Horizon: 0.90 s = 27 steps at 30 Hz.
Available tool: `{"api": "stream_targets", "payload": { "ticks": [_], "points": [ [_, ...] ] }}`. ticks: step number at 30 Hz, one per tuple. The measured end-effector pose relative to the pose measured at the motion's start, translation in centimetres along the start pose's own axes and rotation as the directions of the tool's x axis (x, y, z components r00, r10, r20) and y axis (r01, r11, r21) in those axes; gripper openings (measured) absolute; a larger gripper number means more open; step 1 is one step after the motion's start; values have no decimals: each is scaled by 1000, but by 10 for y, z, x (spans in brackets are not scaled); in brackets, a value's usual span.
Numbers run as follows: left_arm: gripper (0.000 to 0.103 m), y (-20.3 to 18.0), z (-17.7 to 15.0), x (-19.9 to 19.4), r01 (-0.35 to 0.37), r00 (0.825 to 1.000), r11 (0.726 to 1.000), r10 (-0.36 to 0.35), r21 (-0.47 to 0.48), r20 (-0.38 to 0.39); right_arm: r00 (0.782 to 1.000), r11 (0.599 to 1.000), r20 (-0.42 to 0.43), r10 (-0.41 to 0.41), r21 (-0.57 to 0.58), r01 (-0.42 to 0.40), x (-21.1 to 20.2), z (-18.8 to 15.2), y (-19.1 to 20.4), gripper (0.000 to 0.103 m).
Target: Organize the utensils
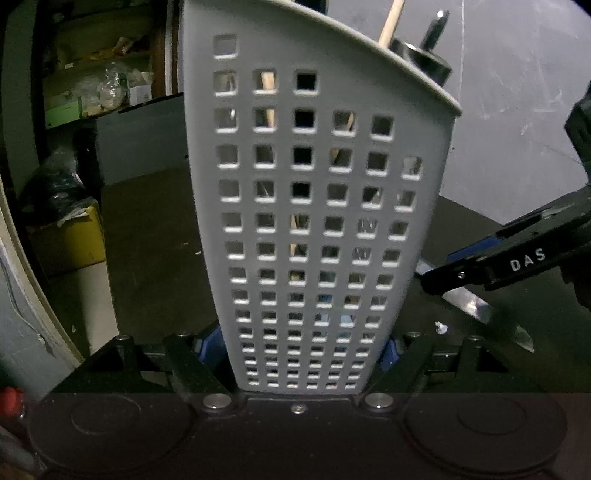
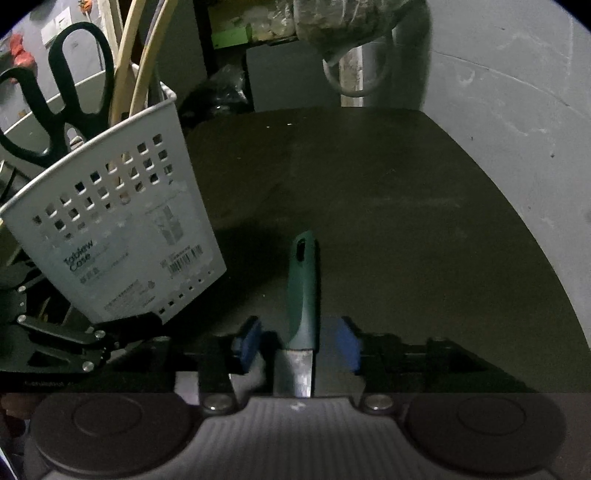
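Observation:
My left gripper (image 1: 303, 347) is shut on a grey perforated utensil caddy (image 1: 314, 206), gripping its lower end; the caddy tilts. It also shows at the left of the right wrist view (image 2: 122, 229), holding black scissors (image 2: 59, 99) and wooden handles (image 2: 129, 62). A knife with a green handle (image 2: 303, 288) and steel blade lies on the dark table (image 2: 406, 221). My right gripper (image 2: 297, 341) is open, its blue pads on either side of the handle's base without touching it. The right gripper (image 1: 443, 271) and the knife blade (image 1: 476, 306) show at the right of the left wrist view.
Cluttered shelves (image 1: 96, 85) and a yellow box (image 1: 74, 240) stand at the left behind the table. A grey wall (image 2: 517, 92) rises at the right. A bag hangs at the top (image 2: 347, 26) of the right wrist view.

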<state>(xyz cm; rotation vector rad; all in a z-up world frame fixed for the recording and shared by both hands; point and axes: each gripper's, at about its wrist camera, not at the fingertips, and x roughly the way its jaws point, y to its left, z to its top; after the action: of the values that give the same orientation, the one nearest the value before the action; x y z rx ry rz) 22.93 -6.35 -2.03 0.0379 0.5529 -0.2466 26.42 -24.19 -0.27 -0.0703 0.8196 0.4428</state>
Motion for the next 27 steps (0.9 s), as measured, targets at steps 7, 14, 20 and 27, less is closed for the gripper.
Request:
{"api": "stream_targets", "payload": {
  "ticks": [7, 14, 20, 27],
  "points": [
    [83, 1, 17, 1, -18, 997, 1000, 19, -17, 69, 1000, 999, -13, 22, 40, -22, 11, 17, -16, 55],
    [75, 0, 24, 6, -14, 996, 1000, 16, -21, 84, 1000, 1000, 6, -4, -11, 4, 13, 13, -11, 19],
    [75, 3, 17, 0, 23, 995, 1000, -24, 8, 98, 1000, 1000, -1, 12, -26, -12, 13, 13, -9, 18],
    [75, 14, 7, -10, 72, 991, 996, -76, 46, 109, 998, 994, -56, 1, -108, -7, 4, 7, 10, 19]
  ]
}}
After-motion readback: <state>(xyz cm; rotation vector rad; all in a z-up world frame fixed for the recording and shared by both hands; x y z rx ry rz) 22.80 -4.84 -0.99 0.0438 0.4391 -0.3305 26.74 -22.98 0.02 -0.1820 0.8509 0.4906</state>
